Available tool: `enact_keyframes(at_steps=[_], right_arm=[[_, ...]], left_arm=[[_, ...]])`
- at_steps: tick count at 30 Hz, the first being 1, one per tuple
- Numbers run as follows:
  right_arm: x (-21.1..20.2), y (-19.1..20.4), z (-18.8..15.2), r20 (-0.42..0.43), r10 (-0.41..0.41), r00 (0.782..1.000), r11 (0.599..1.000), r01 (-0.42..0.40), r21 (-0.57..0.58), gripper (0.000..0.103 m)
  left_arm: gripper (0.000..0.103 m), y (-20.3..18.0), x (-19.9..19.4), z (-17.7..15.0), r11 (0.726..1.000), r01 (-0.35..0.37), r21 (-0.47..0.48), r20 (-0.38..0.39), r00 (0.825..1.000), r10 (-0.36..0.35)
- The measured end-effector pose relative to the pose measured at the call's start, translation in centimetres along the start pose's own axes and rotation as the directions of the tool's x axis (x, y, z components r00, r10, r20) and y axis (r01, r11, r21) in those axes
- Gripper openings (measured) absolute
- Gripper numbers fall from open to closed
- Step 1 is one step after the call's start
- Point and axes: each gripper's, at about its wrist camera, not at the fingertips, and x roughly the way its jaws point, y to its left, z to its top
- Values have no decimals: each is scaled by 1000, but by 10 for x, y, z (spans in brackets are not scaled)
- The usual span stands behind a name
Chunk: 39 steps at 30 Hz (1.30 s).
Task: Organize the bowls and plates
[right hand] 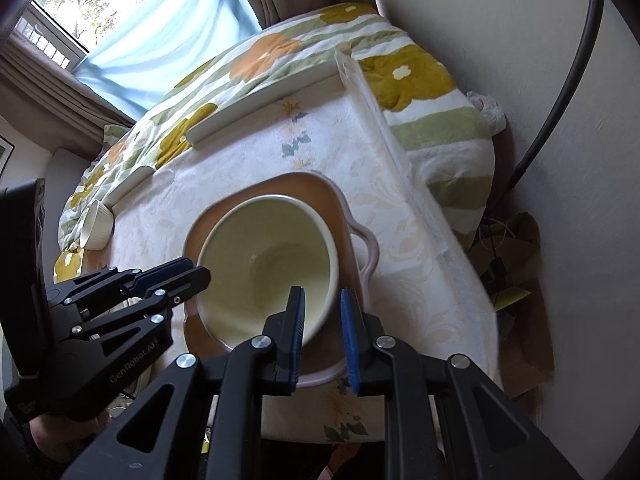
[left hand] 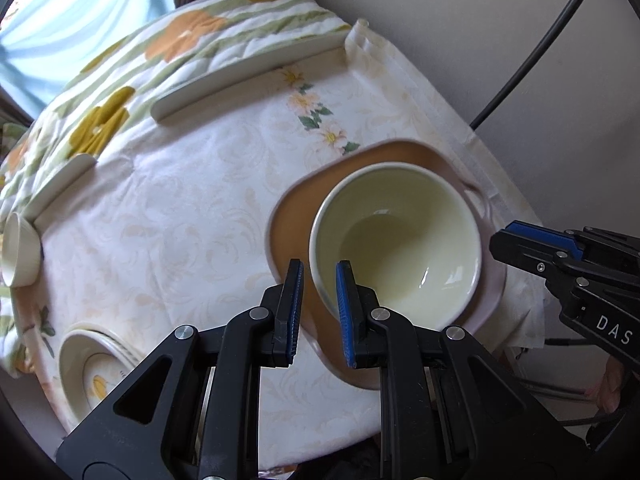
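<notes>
- My left claw (left hand: 318,312) and right claw (right hand: 322,340), both released, flank the bowl (left hand: 396,236).
- The bowl sits nested in the brown plate (left hand: 292,216), likely for stacking.

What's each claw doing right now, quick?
Left claw: open, straddling the cream bowl's near rim, not clamped.
Right claw: open, straddling the same bowl's rim.
</notes>
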Motion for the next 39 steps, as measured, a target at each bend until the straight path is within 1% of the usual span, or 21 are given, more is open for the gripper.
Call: enact_keyframes(at_steps=[4,6,8,10,12,14,15,16,17,18,19,20,21,22,23,25,29,32,33,35,39], right_arm=[[-22,5,3,42,34,999,999,-32,-40,17],[-33,12,8,72,65,995,995,-59,-86,17],[-44,23,16,97,114,989,984,-99,-148,17],[-52,39,23,117,168,979,966,-140,-220,17],[-57,59,30,124,205,971,942,-161,-296,17],[-58,81,38,116,248,962,913,-192,-359,17],[-57,93,42,113,272,956,897,-209,-391,17],[-56,104,45,108,287,952,882,-219,-417,24],[-54,114,47,101,301,948,870,-229,-437,40],[-51,128,50,87,324,942,852,-250,-460,50],[-48,137,52,78,338,938,841,-264,-472,63],[-46,149,53,70,350,934,830,-275,-486,69],[-42,162,54,63,361,931,817,-283,-503,72],[-40,174,55,57,370,927,805,-290,-518,77],[-35,187,56,45,381,923,790,-300,-534,79],[-27,209,57,15,397,918,765,-321,-559,79],[-4,254,58,-39,413,910,730,-356,-583,79],[12,284,59,-74,415,907,708,-373,-599,79],[20,296,61,-86,413,907,701,-377,-605,79],[34,318,64,-105,410,906,694,-385,-609,79],[63,352,76,-129,397,908,693,-389,-607,79]], left_arm=[[14,9,-34,-3,998,-14,-55,86,996,18],[14,19,-60,-7,993,-42,-112,173,983,61],[15,33,-90,-15,980,-58,-190,266,958,108],[15,45,-115,-23,962,-76,-261,332,929,164],[15,60,-138,-33,940,-95,-328,382,897,224],[15,74,-154,-41,913,-137,-384,386,874,294],[15,82,-160,-45,899,-157,-408,380,866,324],[15,92,-165,-50,885,-167,-435,374,861,346],[15,101,-168,-54,874,-166,-457,365,861,354],[15,111,-170,-59,861,-161,-482,353,864,359],[15,124,-171,-64,845,-151,-513,335,871,360],[15,134,-172,-70,832,-141,-536,323,876,357],[15,145,-172,-75,818,-133,-560,314,880,358],[15,156,-173,-83,799,-129,-587,304,880,365],[15,166,-174,-90,782,-129,-610,292,881,373],[15,185,-173,-101,763,-128,-634,274,885,377],[15,229,-171,-117,722,-124,-681,245,890,384],[15,262,-167,-123,699,-120,-705,229,894,384],[15,273,-165,-124,694,-119,-710,220,899,379],[15,298,-154,-126,679,-113,-725,192,914,357],[16,348,-128,-129,653,-70,-754,172,939,299]])
